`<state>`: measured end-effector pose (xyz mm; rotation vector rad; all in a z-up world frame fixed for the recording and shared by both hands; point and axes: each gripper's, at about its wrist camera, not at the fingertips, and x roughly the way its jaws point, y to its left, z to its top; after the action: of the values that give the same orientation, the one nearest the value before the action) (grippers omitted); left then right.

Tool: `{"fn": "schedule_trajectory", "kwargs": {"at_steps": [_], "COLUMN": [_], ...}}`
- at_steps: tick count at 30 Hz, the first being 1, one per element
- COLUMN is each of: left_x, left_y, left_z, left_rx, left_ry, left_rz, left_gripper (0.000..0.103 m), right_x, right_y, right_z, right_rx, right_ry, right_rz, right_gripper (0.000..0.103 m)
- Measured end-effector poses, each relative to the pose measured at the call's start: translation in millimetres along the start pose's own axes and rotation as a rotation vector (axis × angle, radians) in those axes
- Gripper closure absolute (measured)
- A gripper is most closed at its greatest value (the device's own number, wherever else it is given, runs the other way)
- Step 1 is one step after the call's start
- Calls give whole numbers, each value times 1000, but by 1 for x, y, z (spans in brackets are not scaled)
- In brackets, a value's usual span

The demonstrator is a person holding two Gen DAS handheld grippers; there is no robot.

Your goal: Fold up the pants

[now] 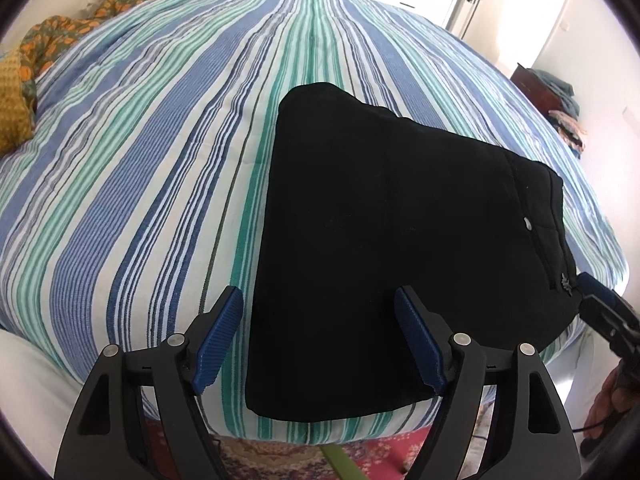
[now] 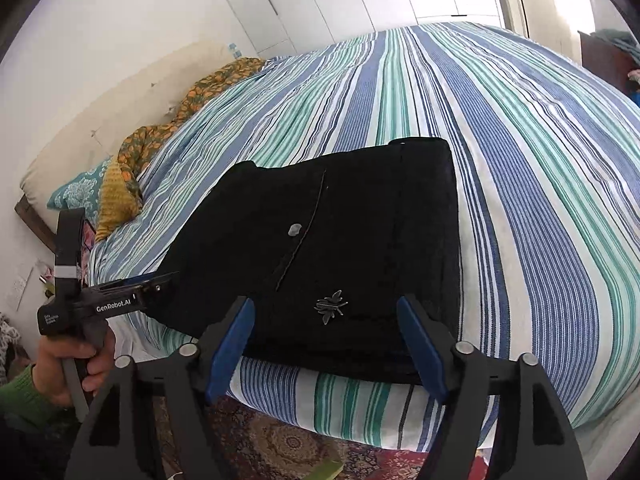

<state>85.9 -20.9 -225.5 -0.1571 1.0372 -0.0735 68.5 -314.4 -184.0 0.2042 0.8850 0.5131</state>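
Pants (image 1: 392, 248), black and soft, folded square on striped bedspread (image 1: 140, 184).

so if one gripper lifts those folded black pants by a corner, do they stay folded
Probably not: the black pants look like soft layered cloth, so they'd likely droop and unfold. The stacked layers at the near edge suggest some weight. Pushed across the striped bedspread, they'd likely bunch.

Black pants (image 1: 392, 240) (image 2: 332, 252) lie folded into a compact, roughly rectangular stack, flat at the near edge of the bed. Fabric is dark and plain. A small pale button (image 2: 295, 230) sits beside a long slanted seam on the top layer. A metallic insect-shaped ornament (image 2: 331, 305) is fixed near the front edge.
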Motion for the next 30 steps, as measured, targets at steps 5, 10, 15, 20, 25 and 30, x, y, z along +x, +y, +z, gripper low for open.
{"fn": "schedule_trajectory", "kwargs": {"at_steps": [5,10,15,20,25,30], "left_x": [-2,-2,-2,-1,-1,-1], "left_y": [-4,-2,-2,-3,-2,1], "left_z": [-1,-2,-2,-2,-2,-1], "left_rx": [10,4,7,12,12,4], "left_ry": [-13,-19,-27,-30,-33,-24], "left_rz": [29,34,41,39,34,17], "left_gripper": [22,21,19,19,19,19], "right_x": [8,7,7,9,10,11], "right_y": [23,14,15,19,21,24], "right_z": [-4,-4,-6,-7,-8,-9], "right_rx": [-138,-114,-113,-140,-150,-169], "right_ry": [13,3,0,4,3,3], "right_rz": [-71,-38,-30,-46,-54,-62], "right_gripper": [13,12,9,6,6,3]}}
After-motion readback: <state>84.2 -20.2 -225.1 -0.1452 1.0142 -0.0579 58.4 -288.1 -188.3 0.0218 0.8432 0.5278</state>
